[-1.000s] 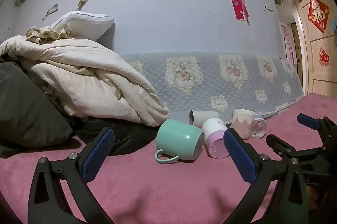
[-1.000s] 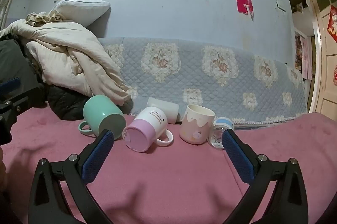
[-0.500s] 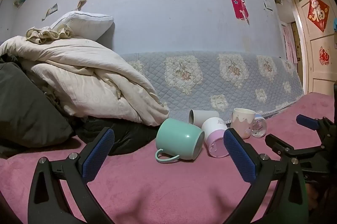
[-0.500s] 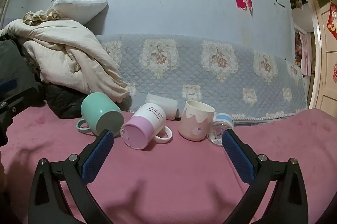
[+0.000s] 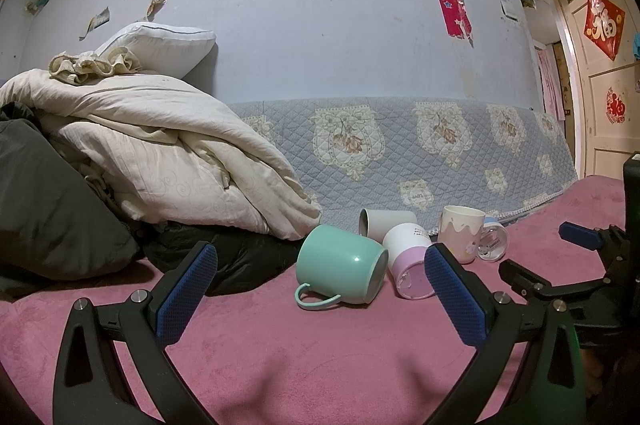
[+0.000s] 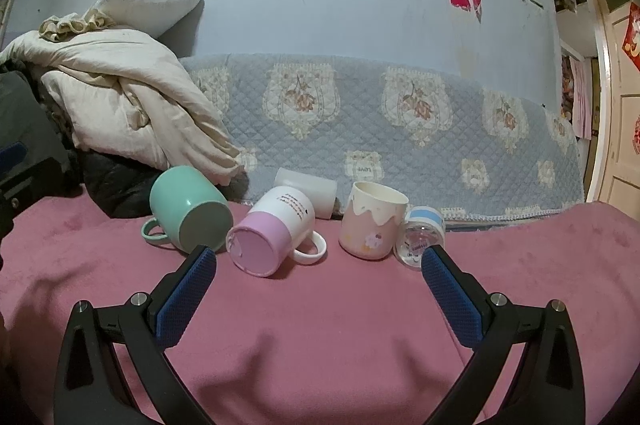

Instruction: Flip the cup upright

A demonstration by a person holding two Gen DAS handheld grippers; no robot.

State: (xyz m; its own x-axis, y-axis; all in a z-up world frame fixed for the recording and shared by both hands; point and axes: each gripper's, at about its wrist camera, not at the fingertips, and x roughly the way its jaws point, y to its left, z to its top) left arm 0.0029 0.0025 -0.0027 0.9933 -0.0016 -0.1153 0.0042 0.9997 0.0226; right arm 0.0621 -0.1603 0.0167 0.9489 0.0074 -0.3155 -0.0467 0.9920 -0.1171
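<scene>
Several cups sit on a pink blanket [image 6: 320, 325]. A mint green mug [image 6: 186, 209] lies on its side; it also shows in the left wrist view [image 5: 340, 265]. A white and lilac mug [image 6: 272, 233] lies on its side, base towards me. A white cup [image 6: 308, 189] lies behind it. A cream cup [image 6: 372, 221] with a pink lower part stands upright. A small clear cup [image 6: 420, 237] with a blue band lies beside it. My right gripper [image 6: 318, 289] is open, a short way before the cups. My left gripper [image 5: 320, 289] is open, facing the green mug.
A heap of cream quilts [image 5: 160, 153] with a pillow [image 5: 160, 45] and dark clothing [image 5: 48, 209] fills the left. A quilted blue cover [image 6: 400, 129] runs along the wall behind the cups. A door [image 5: 600, 65] stands at the far right.
The right gripper has moved a little closer to the cups and its view has tilted down. The left gripper has barely moved. No cup has moved.
</scene>
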